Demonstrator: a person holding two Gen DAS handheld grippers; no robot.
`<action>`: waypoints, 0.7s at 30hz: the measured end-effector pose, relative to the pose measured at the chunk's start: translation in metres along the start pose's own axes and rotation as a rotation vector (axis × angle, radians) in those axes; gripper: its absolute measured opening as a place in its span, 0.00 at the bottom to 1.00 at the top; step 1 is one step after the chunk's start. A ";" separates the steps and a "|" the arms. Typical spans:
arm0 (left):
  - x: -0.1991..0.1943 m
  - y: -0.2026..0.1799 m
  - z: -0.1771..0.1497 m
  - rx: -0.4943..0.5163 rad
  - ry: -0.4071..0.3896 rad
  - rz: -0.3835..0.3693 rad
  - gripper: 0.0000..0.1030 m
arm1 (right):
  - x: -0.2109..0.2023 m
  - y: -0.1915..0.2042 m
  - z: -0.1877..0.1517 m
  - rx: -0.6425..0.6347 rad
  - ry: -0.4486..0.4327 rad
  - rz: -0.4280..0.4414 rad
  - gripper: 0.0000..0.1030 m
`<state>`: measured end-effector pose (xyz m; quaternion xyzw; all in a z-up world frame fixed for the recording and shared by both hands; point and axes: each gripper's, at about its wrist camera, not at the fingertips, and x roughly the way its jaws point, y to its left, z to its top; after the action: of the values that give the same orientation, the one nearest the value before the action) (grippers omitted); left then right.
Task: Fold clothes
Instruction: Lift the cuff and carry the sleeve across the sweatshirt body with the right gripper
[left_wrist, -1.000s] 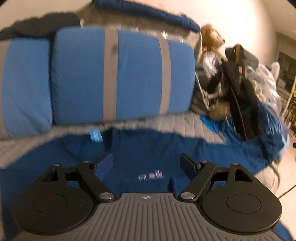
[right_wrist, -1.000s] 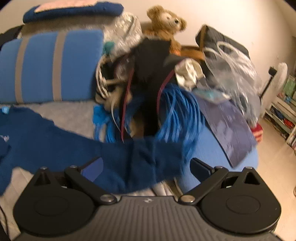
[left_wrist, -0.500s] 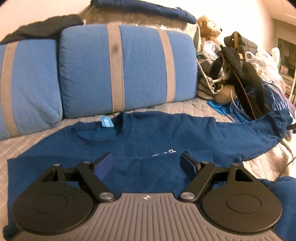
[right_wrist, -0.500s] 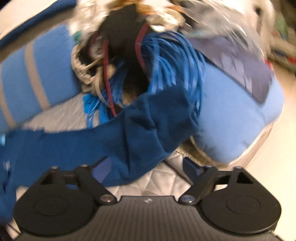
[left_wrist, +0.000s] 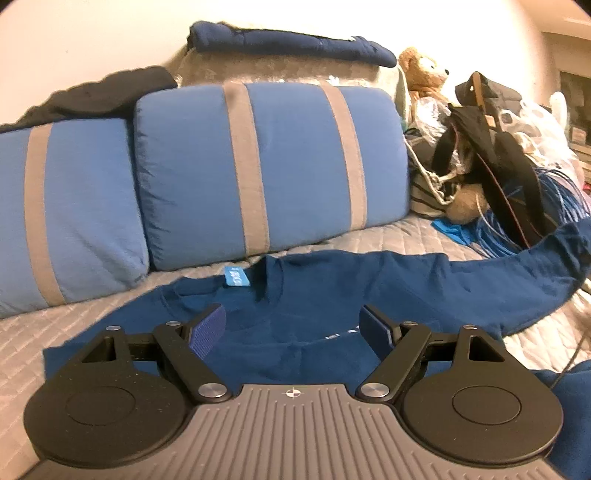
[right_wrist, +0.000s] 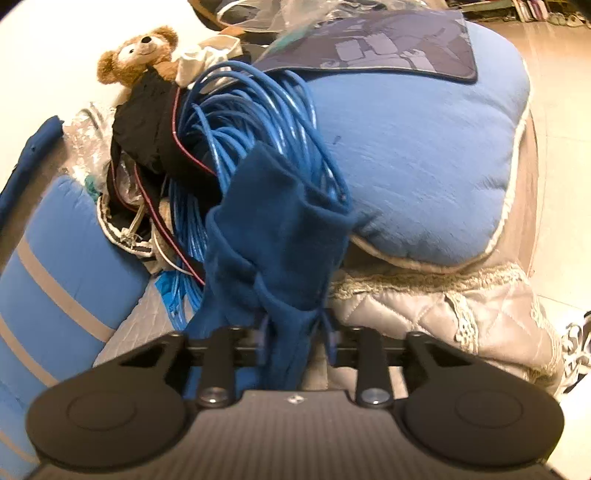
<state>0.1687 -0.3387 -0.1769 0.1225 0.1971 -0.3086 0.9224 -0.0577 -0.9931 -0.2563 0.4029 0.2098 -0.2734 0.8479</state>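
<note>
Fingers of the right gripper (right_wrist: 295, 341) are closing on the sleeve (right_wrist: 280, 236) of the blue sweatshirt (left_wrist: 295, 295), which extends toward 12 o'clock. The left gripper (left_wrist: 293, 325) is held wide, empty, over the body; the sleeve runs toward 2 o'clock.

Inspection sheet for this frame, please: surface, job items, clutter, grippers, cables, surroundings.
Surface: grey quilted cover, partly bare.
Job's things: blue sweatshirt spread flat, collar toward the pillows; its sleeve bunched at the bed's end.
Clutter: striped pillows, teddy bear, black garment, plastic bags, folded navy cloth behind the pillows.
Grippers: left gripper open over the sweatshirt's chest, holding nothing; right gripper closing, sleeve between its jaws.
Cables: blue cable coil behind the sleeve.
Surroundings: pale wall, floor beside the bed.
</note>
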 end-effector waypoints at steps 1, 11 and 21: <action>-0.002 -0.001 0.000 0.018 -0.016 0.018 0.77 | -0.002 0.001 -0.001 -0.002 -0.001 -0.004 0.19; -0.003 -0.006 -0.001 0.080 -0.019 0.054 0.77 | -0.038 0.059 -0.013 -0.270 -0.014 -0.072 0.14; -0.007 -0.001 0.000 0.040 -0.049 0.019 0.77 | -0.044 0.158 -0.033 -0.529 -0.046 -0.029 0.12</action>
<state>0.1630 -0.3354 -0.1735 0.1351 0.1670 -0.3066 0.9273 0.0044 -0.8706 -0.1609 0.1577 0.2603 -0.2304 0.9243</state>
